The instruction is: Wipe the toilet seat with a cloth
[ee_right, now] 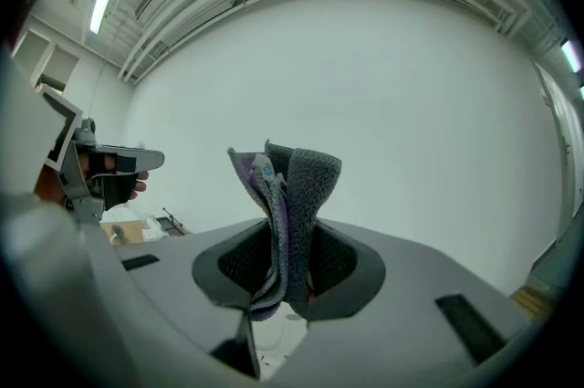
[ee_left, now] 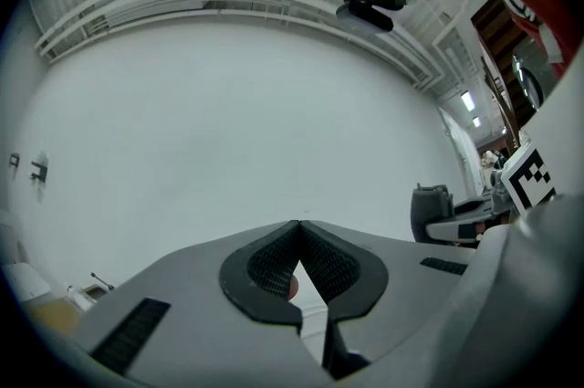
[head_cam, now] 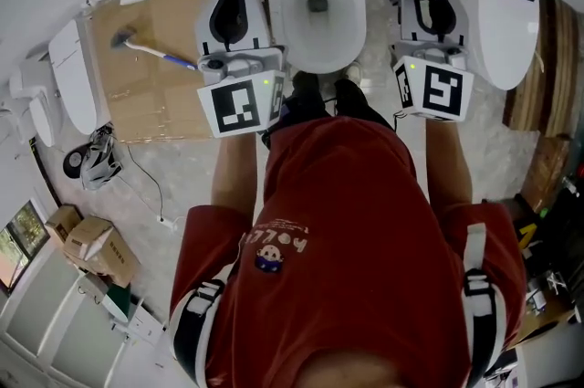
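Right gripper [ee_right: 285,226] – jaws pinched on a folded cloth [ee_right: 290,181]. In the right gripper view the grey cloth, with purple folds inside it, stands upright between the two dark pads and rises above their tips against a plain white wall. In the head view this gripper sits at the upper right of the frame, and the cloth shows as a dark and purple bundle at its far end, to the right of the toilet [head_cam: 315,7] and apart from the toilet seat [head_cam: 285,35].

Left gripper [ee_left: 298,229] – jaws pressed together at the tips, with nothing between them. In the head view it sits left of centre, its far end beside the left edge of the seat.

The toilet stands at the top centre of the head view, its bowl open and the white seat ringing it. Each gripper carries a marker cube: the left cube [head_cam: 242,103] and the right cube [head_cam: 438,89] lie below the bowl in the frame.

A person in a red shirt [head_cam: 356,222] fills the lower half of the head view. At the upper left a brush [head_cam: 125,37] with a blue and white handle lies on a sheet of cardboard [head_cam: 173,94]. A second white fixture [head_cam: 506,7] stands at the upper right, and cardboard boxes [head_cam: 91,245] lie at the lower left.
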A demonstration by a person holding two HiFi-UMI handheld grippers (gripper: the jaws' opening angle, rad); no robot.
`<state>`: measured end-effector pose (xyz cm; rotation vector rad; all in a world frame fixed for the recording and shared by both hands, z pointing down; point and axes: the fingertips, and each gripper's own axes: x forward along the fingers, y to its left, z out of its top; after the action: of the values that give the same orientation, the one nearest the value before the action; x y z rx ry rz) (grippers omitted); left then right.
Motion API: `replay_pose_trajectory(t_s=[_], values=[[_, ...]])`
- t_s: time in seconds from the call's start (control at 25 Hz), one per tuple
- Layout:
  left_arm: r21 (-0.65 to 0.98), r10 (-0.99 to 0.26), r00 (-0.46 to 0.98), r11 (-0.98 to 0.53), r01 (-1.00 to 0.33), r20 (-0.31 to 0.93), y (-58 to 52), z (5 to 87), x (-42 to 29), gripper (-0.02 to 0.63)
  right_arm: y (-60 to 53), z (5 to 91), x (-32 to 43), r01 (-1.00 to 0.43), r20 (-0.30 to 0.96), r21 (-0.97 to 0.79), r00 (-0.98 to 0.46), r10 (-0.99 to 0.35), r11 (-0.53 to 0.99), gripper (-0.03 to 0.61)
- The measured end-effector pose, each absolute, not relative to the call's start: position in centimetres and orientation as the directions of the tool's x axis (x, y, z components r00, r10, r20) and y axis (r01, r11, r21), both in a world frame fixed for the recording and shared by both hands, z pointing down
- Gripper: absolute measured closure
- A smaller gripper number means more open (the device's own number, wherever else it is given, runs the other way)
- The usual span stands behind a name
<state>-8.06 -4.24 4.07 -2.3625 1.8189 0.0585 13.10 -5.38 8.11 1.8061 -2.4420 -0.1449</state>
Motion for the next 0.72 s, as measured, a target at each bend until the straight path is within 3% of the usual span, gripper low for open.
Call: replay_pose_trajectory(t_s=[0.28,0.72], values=[[-0.059,-0.945,0.290,-0.284,-0.957,-0.149,-6.4,9.8,-10.4,0.600,-7.4,15.8,10.4,-0.946,0.113,0.130,-0.283,-0.952,0.297,0.494],[0.029,-0.957,0.287,-0.288,-0.957,-0.051,-8.0,27.4,-10.7,0.600,-9.5,34.6,9.3,-0.941,0.267,0.130,-0.271,-0.925,0.313,0.494]])
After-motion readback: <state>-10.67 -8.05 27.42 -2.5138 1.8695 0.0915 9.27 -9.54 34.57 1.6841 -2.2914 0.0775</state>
